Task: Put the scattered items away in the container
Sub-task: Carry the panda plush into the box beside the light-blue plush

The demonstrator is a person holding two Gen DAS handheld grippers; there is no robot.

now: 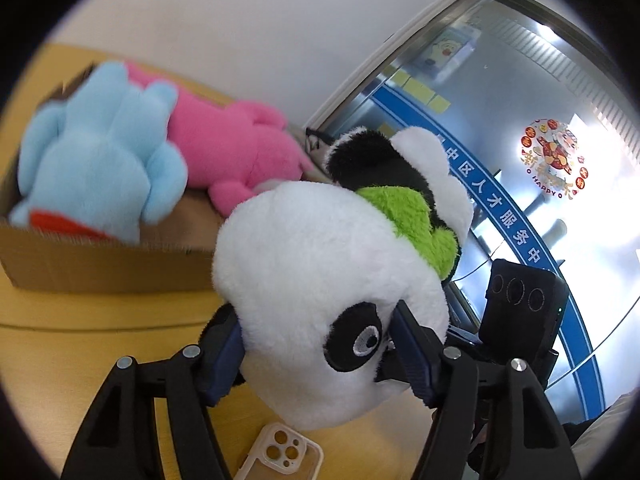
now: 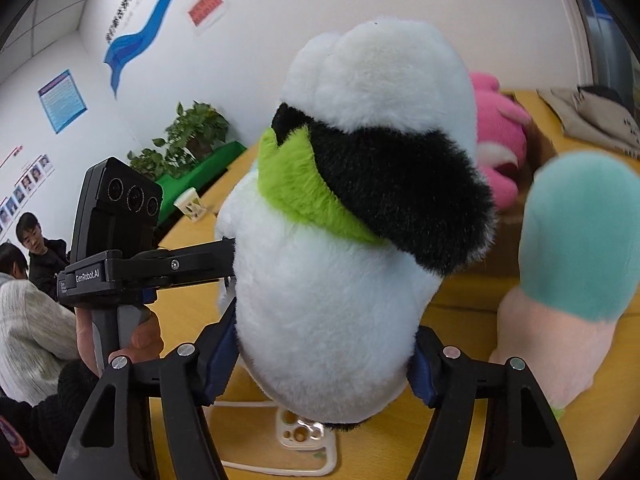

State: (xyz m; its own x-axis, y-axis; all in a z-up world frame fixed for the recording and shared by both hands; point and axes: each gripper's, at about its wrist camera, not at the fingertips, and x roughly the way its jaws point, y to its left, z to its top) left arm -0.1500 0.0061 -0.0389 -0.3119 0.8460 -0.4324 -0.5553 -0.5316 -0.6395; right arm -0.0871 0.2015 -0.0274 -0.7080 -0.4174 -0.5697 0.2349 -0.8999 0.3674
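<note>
Spanning most of both views, the yellow wooden bench (image 1: 60, 312) carries a brown cardboard box (image 1: 100, 260) set against the white wall, its near wall facing the tools and its top open. Box contents: blue plush (image 1: 100, 152) at the near left, pink plush (image 1: 236, 148) behind it, both lying above the rim line. A bare strip of bench shows between the box's near wall and the tools.

Panda plush (image 1: 320, 280), white with black limbs and a green scarf, is held off the bench just in front of the box's near right corner, not inside it. Left tool (image 1: 316, 344) clamps the panda's head, pads pressed into the fur on either side of the eye patch. Right tool (image 2: 324, 348) clamps the panda's white lower body, jaws narrowed onto the fur.

Right wrist view: a teal-and-peach plush (image 2: 576, 264) stands on the bench at the right, close beside the panda. A cream phone case (image 2: 296, 436) lies flat on the bench directly beneath the panda.
</note>
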